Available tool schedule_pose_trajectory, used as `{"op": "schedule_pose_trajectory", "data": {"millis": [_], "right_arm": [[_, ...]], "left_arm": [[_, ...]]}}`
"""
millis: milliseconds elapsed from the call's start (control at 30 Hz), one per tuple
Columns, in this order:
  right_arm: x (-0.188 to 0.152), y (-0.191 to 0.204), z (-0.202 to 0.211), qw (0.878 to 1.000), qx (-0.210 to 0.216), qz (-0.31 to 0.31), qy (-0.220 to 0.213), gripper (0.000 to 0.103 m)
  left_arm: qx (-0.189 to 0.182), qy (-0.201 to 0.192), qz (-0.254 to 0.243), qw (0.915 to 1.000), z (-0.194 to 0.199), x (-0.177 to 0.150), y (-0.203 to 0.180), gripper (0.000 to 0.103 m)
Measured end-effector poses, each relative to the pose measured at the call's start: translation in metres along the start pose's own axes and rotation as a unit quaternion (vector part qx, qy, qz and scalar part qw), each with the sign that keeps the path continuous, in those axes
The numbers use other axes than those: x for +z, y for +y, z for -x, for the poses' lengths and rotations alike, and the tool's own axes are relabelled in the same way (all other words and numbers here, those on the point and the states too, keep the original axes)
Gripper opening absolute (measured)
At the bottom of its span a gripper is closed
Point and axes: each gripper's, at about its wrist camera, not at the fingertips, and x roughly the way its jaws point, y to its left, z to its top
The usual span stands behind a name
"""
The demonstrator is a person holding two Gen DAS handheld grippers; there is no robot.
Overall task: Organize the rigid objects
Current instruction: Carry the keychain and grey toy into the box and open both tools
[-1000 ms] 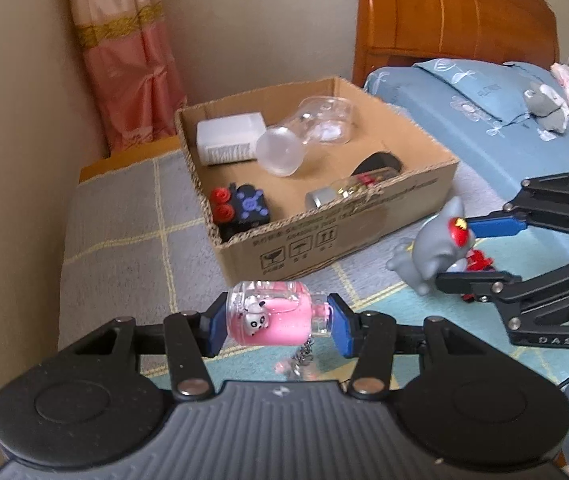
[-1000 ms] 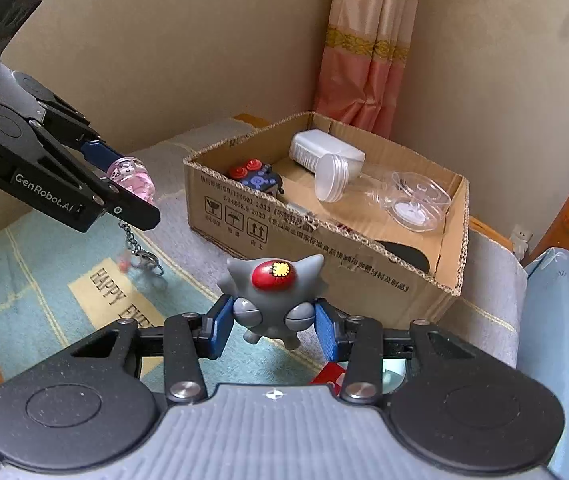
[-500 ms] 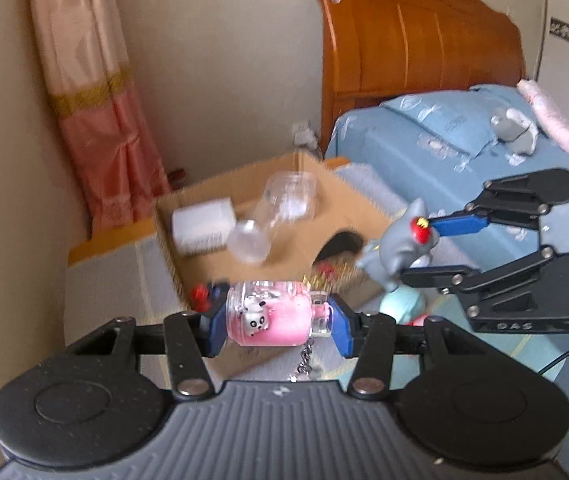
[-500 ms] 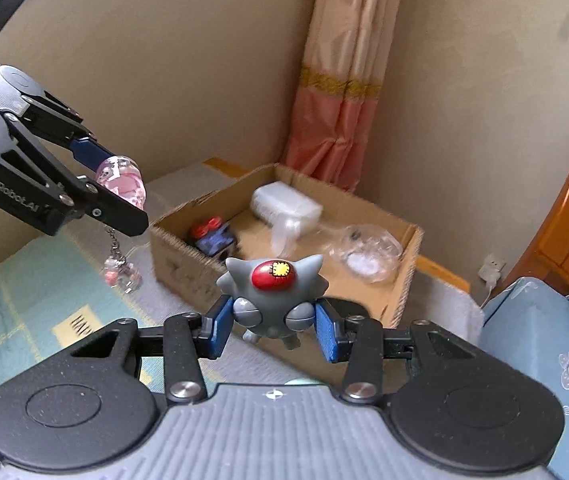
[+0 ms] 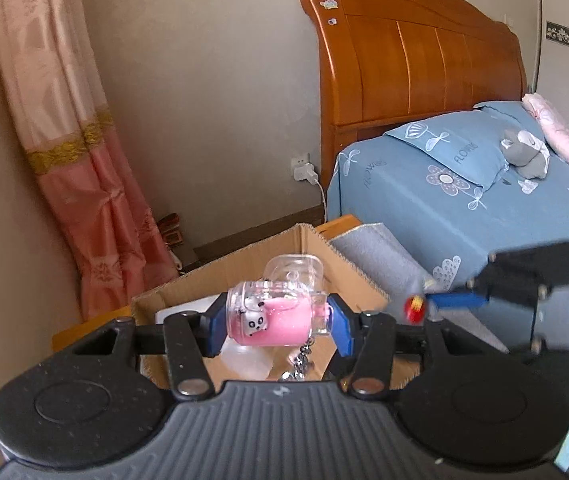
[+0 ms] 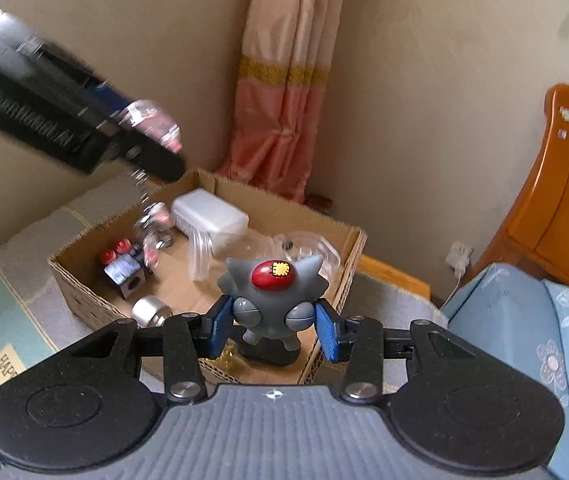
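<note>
My left gripper [image 5: 278, 326] is shut on a clear keychain bottle [image 5: 276, 316] with pink filling, a small panda charm and a dangling chain. It hangs above the open cardboard box [image 5: 188, 292]. My right gripper [image 6: 272, 328] is shut on a grey spiky toy figure [image 6: 274, 292] with a red patch, held over the box's near edge [image 6: 80, 300]. The left gripper with the bottle [image 6: 152, 124] shows blurred at upper left in the right wrist view. The right gripper [image 5: 424, 306] shows blurred at right in the left wrist view.
The box holds a white container [image 6: 210, 214], a clear plastic case [image 6: 304, 246], a dark cube with red knobs [image 6: 124, 268] and a silver-capped item [image 6: 150, 312]. A bed with blue bedding [image 5: 484, 192] stands right. A curtain [image 5: 72, 152] hangs behind. A grey and teal mat [image 6: 16, 280] lies left.
Both grippers have risen and moved forward over the box, each keeping its object. The box now lies directly below them, and the other gripper looks motion-blurred in each view.
</note>
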Motion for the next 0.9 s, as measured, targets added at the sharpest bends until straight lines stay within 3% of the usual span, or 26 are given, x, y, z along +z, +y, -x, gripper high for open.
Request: {"op": "schedule_pose_trajectory", "data": {"millis": [33, 133, 167, 433, 500, 567, 600, 900], "right_arm": [[-0.001, -0.001, -0.003, 1.0, 0.001, -0.003, 0.005, 0.053], [-0.008, -0.002, -0.001, 1.0, 0.005, -0.003, -0.004, 0.083], [-0.01, -0.002, 0.001, 1.0, 0.004, -0.003, -0.007, 0.087], [-0.023, -0.01, 0.016, 0.999, 0.008, -0.029, -0.009, 0.091], [-0.026, -0.01, 0.018, 0.999, 0.008, -0.031, -0.009, 0.091], [-0.029, -0.011, 0.022, 0.999, 0.007, -0.032, -0.009, 0.095], [-0.03, -0.011, 0.024, 0.999, 0.006, -0.033, -0.01, 0.095], [-0.04, -0.01, 0.028, 0.998, 0.014, -0.054, -0.006, 0.103]], "left_arm": [[-0.002, 0.002, -0.001, 1.0, -0.005, 0.002, -0.002, 0.05], [-0.004, 0.008, -0.006, 0.9999, -0.019, 0.006, -0.006, 0.05], [-0.006, 0.011, -0.007, 0.9999, -0.024, 0.007, -0.007, 0.05], [-0.004, 0.032, -0.018, 0.9993, -0.056, 0.011, -0.019, 0.05], [-0.001, 0.033, -0.016, 0.9993, -0.061, 0.01, -0.02, 0.057], [-0.004, 0.033, -0.013, 0.9994, -0.062, 0.009, -0.019, 0.089], [-0.001, 0.029, -0.012, 0.9995, -0.061, 0.008, -0.019, 0.093], [0.002, 0.044, -0.004, 0.999, -0.041, -0.006, -0.018, 0.096]]}}
